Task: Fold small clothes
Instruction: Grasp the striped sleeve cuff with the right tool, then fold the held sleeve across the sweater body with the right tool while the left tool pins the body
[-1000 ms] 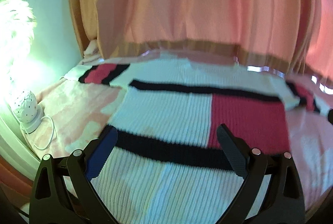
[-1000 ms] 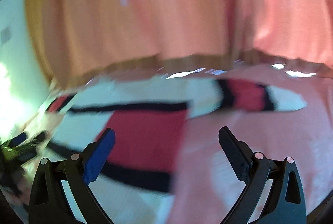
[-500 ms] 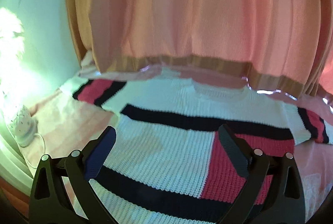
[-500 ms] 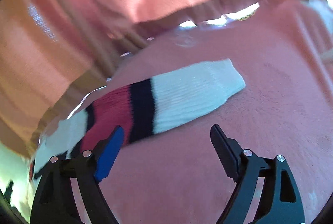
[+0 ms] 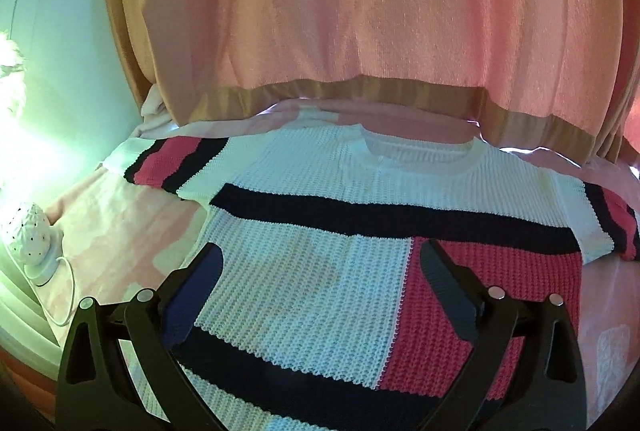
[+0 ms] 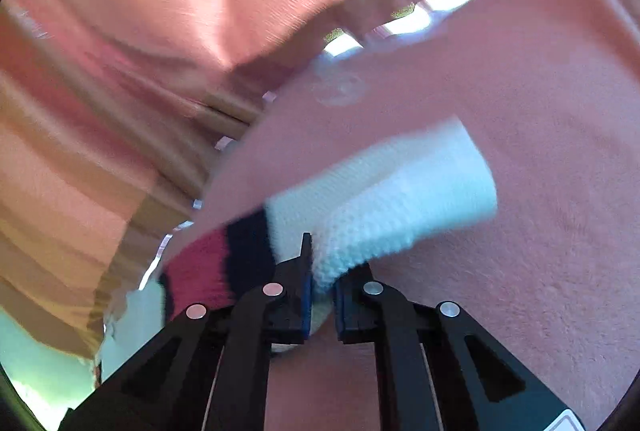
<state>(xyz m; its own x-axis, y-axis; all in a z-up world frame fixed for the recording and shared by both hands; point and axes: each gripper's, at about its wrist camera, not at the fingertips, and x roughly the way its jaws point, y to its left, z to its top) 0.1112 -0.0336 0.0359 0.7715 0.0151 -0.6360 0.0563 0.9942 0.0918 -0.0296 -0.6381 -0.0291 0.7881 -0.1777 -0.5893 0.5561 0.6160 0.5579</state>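
Right gripper [image 6: 322,295] just closing, pinching sweater sleeve [image 6: 384,207] edge for folding inward. Left gripper [image 5: 320,267] spread, hovering over sweater [image 5: 304,279] body on bed [image 5: 116,231].

The curtain [image 5: 360,11] hangs down to the bed's [image 5: 120,223] far edge and closes off that side. A small white lamp [image 5: 34,247] with its cord stands at the left edge beside the wall [image 5: 72,51]. Right of the sweater's [image 5: 320,251] sleeve [image 6: 400,191], pink bedding lies bare

Left gripper [image 5: 320,267] spread wide, right gripper [image 6: 322,271] just clamped
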